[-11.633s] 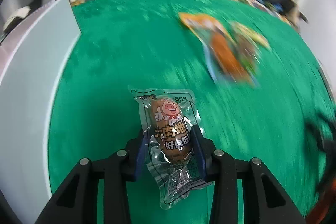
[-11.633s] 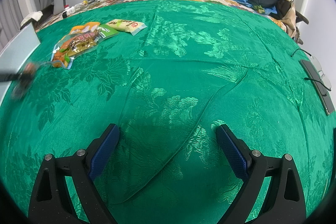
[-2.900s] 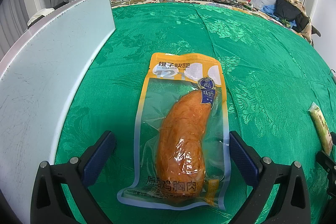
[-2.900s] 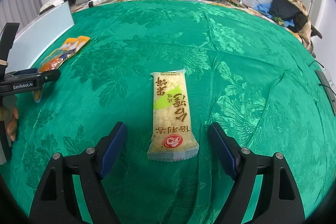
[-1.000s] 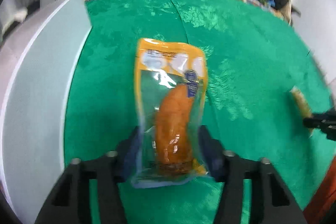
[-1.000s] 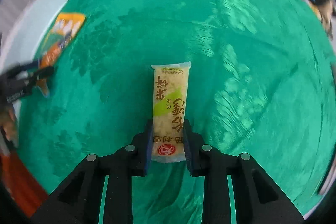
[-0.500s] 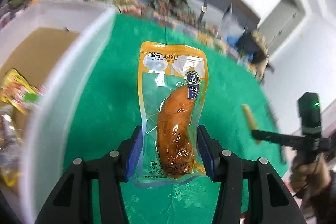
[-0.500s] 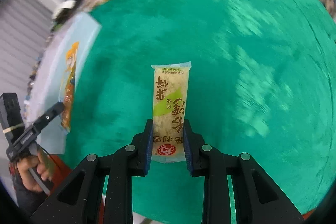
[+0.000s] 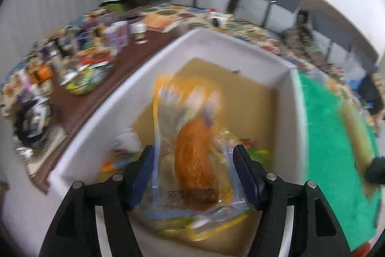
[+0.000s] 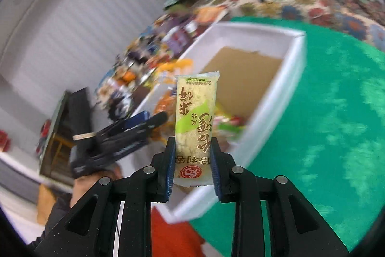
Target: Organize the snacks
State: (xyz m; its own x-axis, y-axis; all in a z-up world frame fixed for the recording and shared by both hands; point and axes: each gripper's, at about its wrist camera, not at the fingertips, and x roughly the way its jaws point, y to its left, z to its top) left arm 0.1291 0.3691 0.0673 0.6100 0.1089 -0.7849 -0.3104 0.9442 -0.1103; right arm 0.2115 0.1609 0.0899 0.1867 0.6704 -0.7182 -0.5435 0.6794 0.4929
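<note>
My left gripper (image 9: pixel 193 168) is over the white box (image 9: pixel 297 117). Its jaws stand wider than half a second ago, and the orange chicken-breast pouch (image 9: pixel 192 148) between them is blurred. I cannot tell whether the pads still touch the pouch. Other snack packs (image 9: pixel 257 153) lie on the box's cardboard floor. My right gripper (image 10: pixel 192 160) is shut on a yellow rice-cracker bar (image 10: pixel 196 122), held upright in the air near the box (image 10: pixel 288 81). The left gripper (image 10: pixel 120 134) shows at the left of the right wrist view.
The box stands at the left edge of the green cloth (image 10: pixel 324 124). Beyond the box, a brown table (image 9: pixel 91 78) carries several jars, cartons and packs. Grey sofa cushions (image 9: pixel 255 6) line the back wall.
My left gripper has swung from above the cloth to over the box, and its jaws have spread around the pouch. My right gripper has lifted the bar towards the box.
</note>
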